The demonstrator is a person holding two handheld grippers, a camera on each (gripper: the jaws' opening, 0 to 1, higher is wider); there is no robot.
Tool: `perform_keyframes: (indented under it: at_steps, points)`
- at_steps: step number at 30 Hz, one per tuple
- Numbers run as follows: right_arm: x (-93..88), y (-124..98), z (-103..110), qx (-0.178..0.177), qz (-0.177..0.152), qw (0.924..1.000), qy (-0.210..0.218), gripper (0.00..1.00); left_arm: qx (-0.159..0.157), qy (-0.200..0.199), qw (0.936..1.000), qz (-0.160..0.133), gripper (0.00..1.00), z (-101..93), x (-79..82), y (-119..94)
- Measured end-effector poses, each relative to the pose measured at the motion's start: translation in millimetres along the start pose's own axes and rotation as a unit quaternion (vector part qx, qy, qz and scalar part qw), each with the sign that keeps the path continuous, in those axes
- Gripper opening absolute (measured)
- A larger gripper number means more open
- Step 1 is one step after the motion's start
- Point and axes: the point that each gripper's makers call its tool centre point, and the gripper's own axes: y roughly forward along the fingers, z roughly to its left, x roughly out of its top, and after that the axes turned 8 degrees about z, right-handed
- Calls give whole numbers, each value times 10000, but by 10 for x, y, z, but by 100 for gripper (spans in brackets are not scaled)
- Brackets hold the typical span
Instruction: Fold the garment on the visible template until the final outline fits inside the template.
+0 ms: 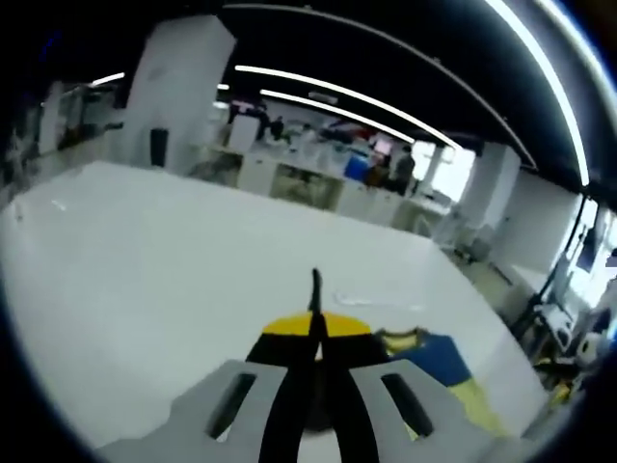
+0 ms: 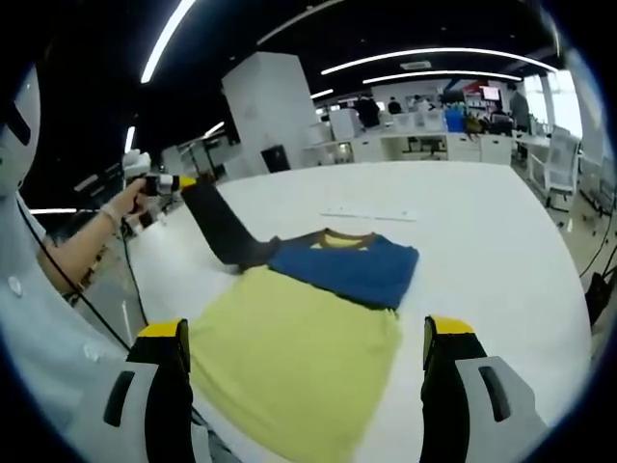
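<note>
garment [image 2: 318,328] lies ahead of open right tool [image 2: 307,371], apparently untouched.

No legible text, labels, brands or numbers anywhere.

Garment [image 2: 308,328] yellow, blue and black on a white table [image 2: 482,251].

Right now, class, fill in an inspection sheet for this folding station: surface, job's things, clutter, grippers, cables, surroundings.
Surface: white table, bare around the garment.
Job's things: yellow and blue garment, dark sleeve lifted by the left hand-held gripper.
Template: faint marking beyond the garment; outline unclear.
Clutter: nothing seen.
Grippers: left shut on dark sleeve; right hand-held gripper open above the garment.
Cables: black cable beside person's arm.
Surroundings: open office, desks, ceiling lights.
</note>
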Motion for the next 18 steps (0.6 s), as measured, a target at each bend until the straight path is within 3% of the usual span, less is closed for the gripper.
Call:
perform_keyframes:
  at_steps: [15,18]
  points:
    - [-54,-69,-77,-39,-62,9999,97,100,-574,466,9972,-109,0,-704,228,108]
    - [-49,-85,-86,-48,-96,9999,114,100,-919,340,9950,-205,0,-886,290,153]
